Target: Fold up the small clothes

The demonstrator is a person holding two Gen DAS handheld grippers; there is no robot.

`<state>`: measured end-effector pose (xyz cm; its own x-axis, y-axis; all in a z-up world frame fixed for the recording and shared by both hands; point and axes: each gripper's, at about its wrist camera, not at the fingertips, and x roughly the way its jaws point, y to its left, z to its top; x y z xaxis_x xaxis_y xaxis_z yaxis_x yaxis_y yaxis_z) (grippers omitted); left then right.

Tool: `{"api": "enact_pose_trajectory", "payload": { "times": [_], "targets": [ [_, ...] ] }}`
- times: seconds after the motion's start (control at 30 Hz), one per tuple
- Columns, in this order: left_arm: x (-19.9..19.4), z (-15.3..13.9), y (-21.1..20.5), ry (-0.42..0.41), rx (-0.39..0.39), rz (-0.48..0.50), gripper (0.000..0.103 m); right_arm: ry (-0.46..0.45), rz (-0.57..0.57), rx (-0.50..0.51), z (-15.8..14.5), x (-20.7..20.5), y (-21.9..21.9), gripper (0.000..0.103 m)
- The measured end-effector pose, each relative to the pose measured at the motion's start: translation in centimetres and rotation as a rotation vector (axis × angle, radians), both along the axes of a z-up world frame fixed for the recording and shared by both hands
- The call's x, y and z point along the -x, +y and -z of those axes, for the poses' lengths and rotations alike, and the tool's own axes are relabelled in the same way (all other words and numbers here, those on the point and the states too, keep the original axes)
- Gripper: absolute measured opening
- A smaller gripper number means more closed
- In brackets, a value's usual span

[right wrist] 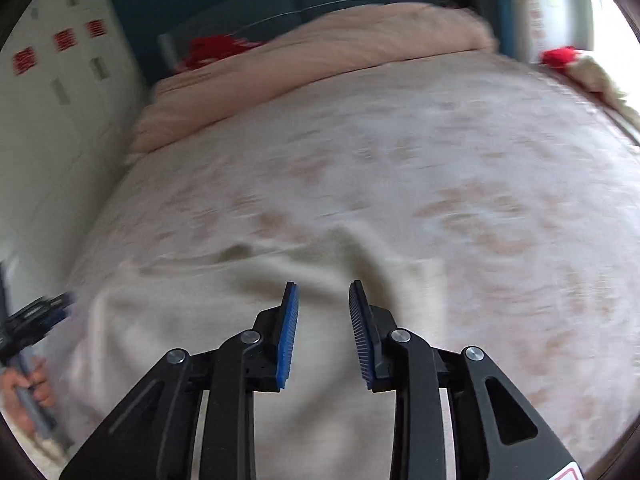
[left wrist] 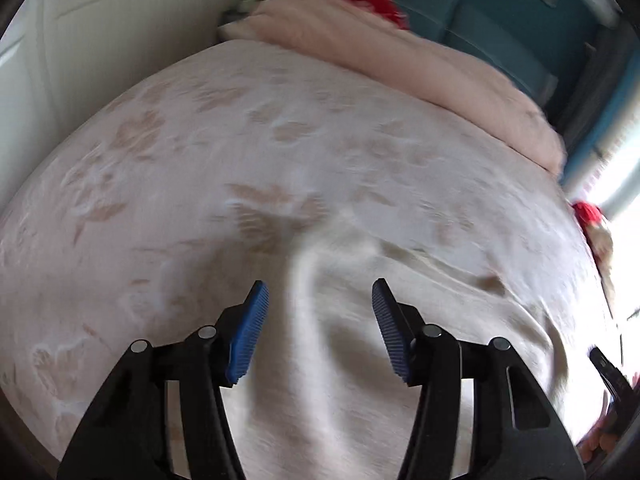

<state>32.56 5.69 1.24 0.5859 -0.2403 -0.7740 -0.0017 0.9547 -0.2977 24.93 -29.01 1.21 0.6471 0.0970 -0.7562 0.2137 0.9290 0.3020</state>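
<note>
Closest in, both sets of jaws are parted with nothing in them: left gripper about half open, right gripper narrower. The cream garment lies rumpled right under them on the floral bedspread. I'd flatten that middle ridge first, then pinch two corners evenly. Pink duvet sits far back.

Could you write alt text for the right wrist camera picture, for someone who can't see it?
Two black gripper fingers with blue pads stand apart, nothing between them, over a cream garment lying rumpled on a bed with a pale floral cover. A pink duvet lies bunched at the far end, and at the left edge a hand holds the other gripper.
</note>
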Motion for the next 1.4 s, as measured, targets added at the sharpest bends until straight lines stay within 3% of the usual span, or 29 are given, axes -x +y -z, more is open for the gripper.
{"api": "enact_pose_trajectory", "payload": {
  "times": [0.1,0.2,0.27,0.33,0.4,0.43,0.47,0.5,0.6,0.67,0.73,0.77,0.8,0.83,0.9,0.97,1.03,1.1,1.2,1.3,1.37,1.4],
  "targets": [
    [-0.3,2.1,-4.2,0.07,0.031,0.089,0.052,0.041,-0.201,-0.124,2.3,-2.1,7.8,0.021],
    [-0.5,5.3,-6.4,0.145,0.001,0.088,0.052,0.116,-0.343,-0.064,5.7,-4.0,15.3,0.021],
    [-0.6,7.2,-6.0,0.185,-0.009,0.036,0.052,0.156,-0.352,0.004,7.6,-5.2,16.7,0.013],
    [-0.6,7.7,-5.2,0.162,0.011,0.017,0.054,0.158,-0.309,0.015,8.5,-6.9,14.5,0.002],
    [-0.9,7.8,-4.8,0.161,0.017,0.034,0.054,0.163,-0.167,-0.011,8.3,-8.4,9.1,0.0],
    [-1.0,7.9,-4.8,0.161,0.014,0.042,0.054,0.163,-0.083,-0.033,8.2,-8.8,6.0,0.003],
    [-1.1,7.9,-4.7,0.16,0.006,0.047,0.054,0.174,0.015,-0.009,7.8,-8.7,3.3,0.015],
    [-1.3,8.2,-4.7,0.159,0.006,0.051,0.055,0.175,0.096,0.01,7.2,-8.2,0.5,0.015],
    [-1.2,8.4,-5.3,0.138,-0.024,0.065,0.058,0.112,0.199,-0.025,5.1,-5.7,-5.2,0.021],
    [-0.9,8.5,-6.2,0.118,-0.072,0.067,0.06,0.119,0.201,0.017,5.0,-5.2,-6.4,0.051],
    [-1.2,8.5,-6.6,0.115,-0.096,0.056,0.062,0.157,0.166,0.052,6.0,-5.8,-6.8,0.054],
    [-1.2,8.4,-6.7,0.119,-0.099,0.046,0.063,0.191,0.138,0.046,6.8,-6.5,-6.8,0.052],
    [-1.2,8.4,-6.7,0.124,-0.096,0.041,0.063,0.227,0.11,0.031,7.8,-7.2,-7.1,0.044],
    [-1.3,8.4,-6.6,0.13,-0.09,0.042,0.063,0.258,0.077,0.026,8.6,-7.6,-6.8,0.005],
    [-1.5,8.5,-6.2,0.144,-0.073,0.055,0.063,0.22,0.081,0.043,7.8,-7.6,-7.0,0.006],
    [-1.8,8.6,-5.9,0.158,-0.055,0.07,0.063,0.126,0.179,-0.006,5.8,-5.8,-9.2,0.006],
    [-2.0,8.9,-5.8,0.164,-0.053,0.079,0.064,0.17,0.26,-0.046,7.3,-5.4,-11.9,0.006],
    [-2.1,9.0,-6.2,0.161,-0.068,0.073,0.065,0.264,0.197,-0.076,9.3,-5.8,-11.8,0.007],
    [-2.0,9.0,-6.5,0.153,-0.081,0.068,0.066,0.188,0.123,0.003,6.4,-4.5,-9.0,0.01],
    [-1.9,9.0,-6.4,0.142,-0.077,0.083,0.067,0.082,0.09,0.073,2.2,-0.8,-5.9,0.022],
    [-1.8,9.0,-6.3,0.132,-0.075,0.098,0.067,0.055,0.076,0.106,1.3,2.5,-4.4,0.049],
    [-1.7,9.0,-6.3,0.128,-0.077,0.101,0.067,0.052,0.077,0.109,1.5,4.1,-4.0,0.051]
  ]
}}
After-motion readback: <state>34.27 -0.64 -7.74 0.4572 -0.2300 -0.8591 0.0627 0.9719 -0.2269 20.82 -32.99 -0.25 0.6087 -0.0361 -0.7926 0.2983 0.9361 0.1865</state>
